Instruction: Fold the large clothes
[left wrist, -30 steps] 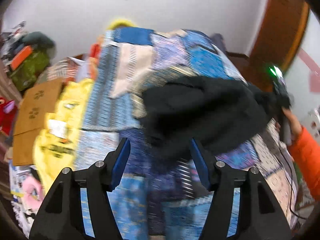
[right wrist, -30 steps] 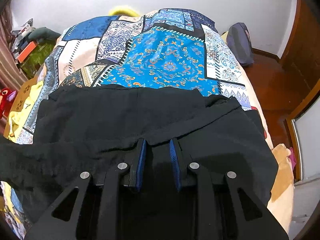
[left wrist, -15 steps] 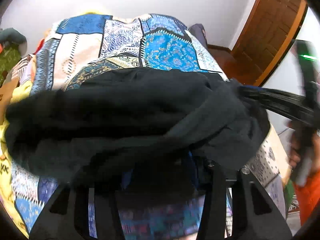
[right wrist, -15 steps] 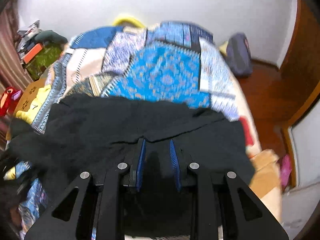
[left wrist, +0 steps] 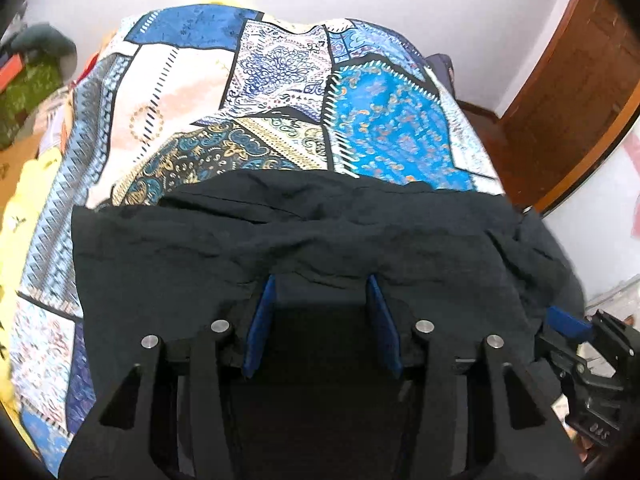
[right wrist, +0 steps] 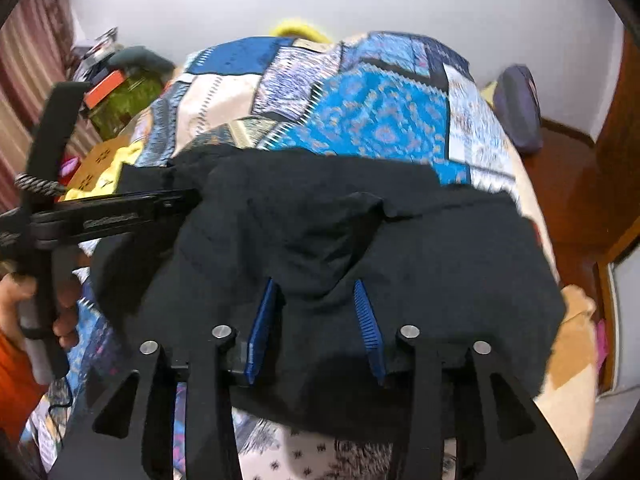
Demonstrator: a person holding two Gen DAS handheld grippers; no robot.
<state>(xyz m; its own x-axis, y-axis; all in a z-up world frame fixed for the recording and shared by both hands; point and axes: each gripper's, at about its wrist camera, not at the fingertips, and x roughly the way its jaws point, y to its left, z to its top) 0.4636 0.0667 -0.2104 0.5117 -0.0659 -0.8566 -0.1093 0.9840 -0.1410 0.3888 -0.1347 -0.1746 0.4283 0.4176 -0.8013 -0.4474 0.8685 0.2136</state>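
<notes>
A bed (left wrist: 168,92) spread with a patchwork cover of blue, cream and gold panels fills both views, and across its near end a large black garment (left wrist: 320,240) is laid, doubled over itself with a rumpled fold line running from side to side. In the right wrist view the same black garment (right wrist: 400,240) is seen bunched into a rounded heap whose near edge hangs over the foot of the bed.

The cloth is judged to be soft, limp and fairly light: it sags, creases and keeps no shape of its own, so any part left unsupported can be expected to droop and drag. It is matte and not slippery, and nothing about it is fragile. Because it is large, a hold at two well separated points on one edge, ideally the corners of the doubled edge, is judged best, so that the layers can be lifted together and kept flat.

The left gripper (left wrist: 322,284) is lowered onto the garment with its fingers (left wrist: 264,300) spread and cloth lying between them; the pads are not seen to press on it. The right gripper (right wrist: 316,288) stands likewise, its jaws just having been opened, fingers (right wrist: 366,308) parted with a loose hump of cloth between them and no pinch visible.
</notes>
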